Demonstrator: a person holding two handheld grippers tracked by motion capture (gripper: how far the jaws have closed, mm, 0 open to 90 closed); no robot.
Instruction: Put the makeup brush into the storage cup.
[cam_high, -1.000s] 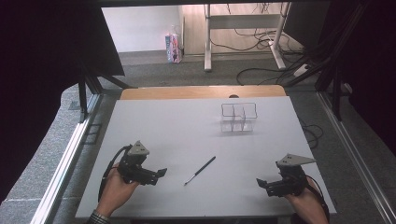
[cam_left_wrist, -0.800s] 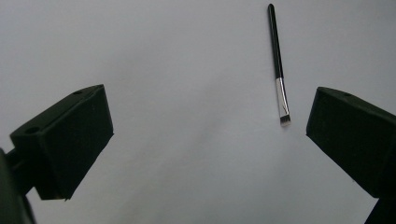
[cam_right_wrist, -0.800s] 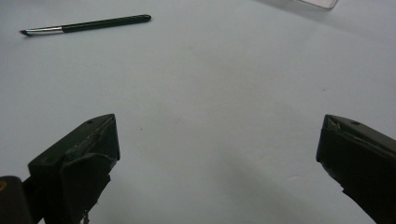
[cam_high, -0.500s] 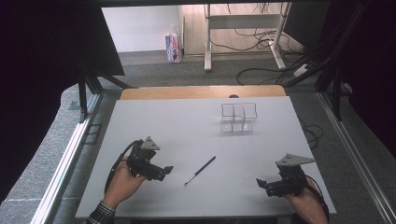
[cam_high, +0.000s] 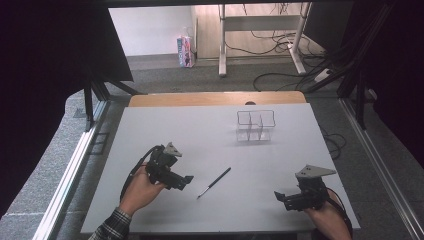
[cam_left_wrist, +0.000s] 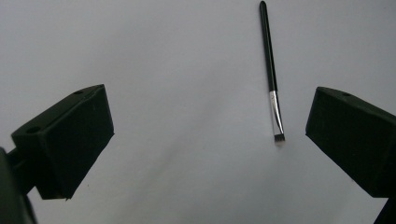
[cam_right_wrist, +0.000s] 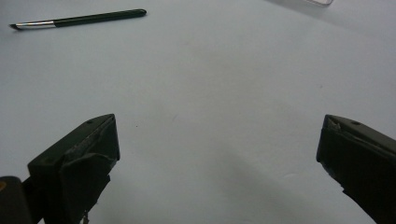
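Two released claws, left (cam_high: 186, 181) and right (cam_high: 280, 197), flank a brush (cam_high: 214, 182); clear organizer (cam_high: 255, 125) beyond.

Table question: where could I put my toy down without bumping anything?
Lots of room. The white table is bare on its far left, beside the clear divided organizer. More bare space lies between the makeup brush and the right gripper. Busiest spot: the left gripper close to the brush.

Tongs (cam_right_wrist: 217, 154) agape, brush (cam_right_wrist: 79, 19) lying beyond
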